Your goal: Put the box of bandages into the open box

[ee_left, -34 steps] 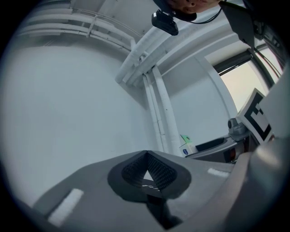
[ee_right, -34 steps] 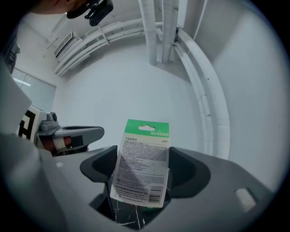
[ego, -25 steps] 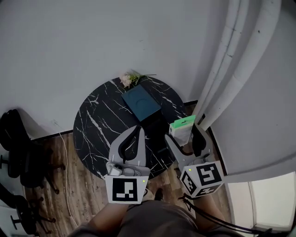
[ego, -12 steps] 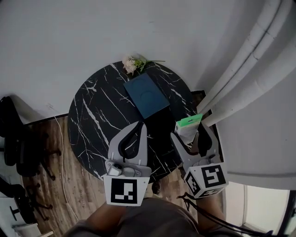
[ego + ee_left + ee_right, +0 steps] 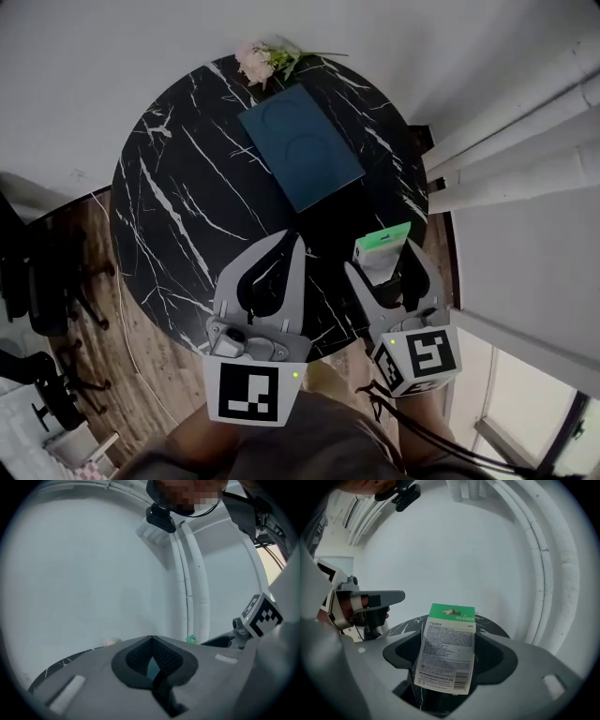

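Bandage box: a small white cardboard bandage box with a green hang-tab top (image 5: 382, 251) stood upright in the right gripper (image 5: 382, 269), above the near right edge of the table. Its printed back faced the right gripper view (image 5: 447, 648).
Right gripper fingers: clamped on the lower part of the bandage box, with the green tab standing free above them.
Left gripper fingers: the left gripper (image 5: 294, 242) hovered over the near side of the table with its fingers (image 5: 295, 281) together at the tips and nothing between them.
Table: a round black table with white marble veining (image 5: 187, 187).
Handling: the bandage box looked light and thin-walled, so hard pressure would likely dent it. Its smooth card could pivot in a loose hold. The broad flat faces, low down as held, seemed the best place to grip.
Containers: a flat dark teal box (image 5: 300, 145), rectangular with two round impressions on top, lay on the far half of the table, well apart from the bandage box. Nothing showed inside it, and I could not tell whether it was a tray or a lid.
Other: a small bunch of pale pink flowers (image 5: 262, 61) lay at the far edge, just beyond the teal box.
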Available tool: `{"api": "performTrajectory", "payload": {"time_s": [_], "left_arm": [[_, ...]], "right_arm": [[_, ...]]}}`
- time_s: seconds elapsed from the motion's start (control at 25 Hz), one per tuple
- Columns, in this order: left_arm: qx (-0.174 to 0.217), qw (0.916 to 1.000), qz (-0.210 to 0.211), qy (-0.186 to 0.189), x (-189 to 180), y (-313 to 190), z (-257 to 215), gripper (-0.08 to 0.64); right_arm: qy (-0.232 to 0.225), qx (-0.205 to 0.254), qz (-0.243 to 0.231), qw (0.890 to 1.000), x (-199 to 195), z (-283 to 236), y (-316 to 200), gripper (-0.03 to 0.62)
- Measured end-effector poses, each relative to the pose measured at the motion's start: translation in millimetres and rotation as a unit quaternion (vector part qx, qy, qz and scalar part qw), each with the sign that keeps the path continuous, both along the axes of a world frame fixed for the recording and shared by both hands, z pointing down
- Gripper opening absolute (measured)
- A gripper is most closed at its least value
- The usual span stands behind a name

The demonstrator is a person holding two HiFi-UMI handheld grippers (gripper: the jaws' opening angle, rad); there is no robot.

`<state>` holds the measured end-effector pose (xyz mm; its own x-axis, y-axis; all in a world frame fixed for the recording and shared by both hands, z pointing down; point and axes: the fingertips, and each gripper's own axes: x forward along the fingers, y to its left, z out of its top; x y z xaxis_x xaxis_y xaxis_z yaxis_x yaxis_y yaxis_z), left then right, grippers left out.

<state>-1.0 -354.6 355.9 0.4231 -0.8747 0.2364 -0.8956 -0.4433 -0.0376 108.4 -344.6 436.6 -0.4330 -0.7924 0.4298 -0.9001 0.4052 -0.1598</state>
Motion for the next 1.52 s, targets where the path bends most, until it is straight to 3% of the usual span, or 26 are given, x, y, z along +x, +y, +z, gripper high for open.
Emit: {"api": "performTrajectory", "payload": {"time_s": [0.2,0.4,1.0,1.12,1.52], "left_arm": [[-0.034,0.9994,0.005,0.004,-5.9,-16.1,34.2,0.0],[-0.042,0.999,0.013,-0.01,-8.6,-27.9,57.1,0.0],[-0.069,0.9973,0.022,-0.008,-12.3,-40.2,84.6,0.0],[-0.071,0.9972,0.024,-0.005,-10.9,-39.9,85.6,0.0],[-0.04,0.9985,0.032,-0.019,-6.7,-28.1,60.3,0.0]], "right_arm": [[0.015,-0.035,-0.005,0.999,-7.1,40.2,-6.7,0.385],[0.031,-0.065,-0.01,0.997,-8.9,71.6,-8.5,0.385],[0.081,-0.107,-0.013,0.991,-6.5,108.6,-10.4,0.391],[0.082,-0.109,-0.014,0.991,-5.9,109.6,-11.5,0.417],[0.078,-0.071,0.003,0.994,-0.1,77.4,-6.5,0.393]]}}
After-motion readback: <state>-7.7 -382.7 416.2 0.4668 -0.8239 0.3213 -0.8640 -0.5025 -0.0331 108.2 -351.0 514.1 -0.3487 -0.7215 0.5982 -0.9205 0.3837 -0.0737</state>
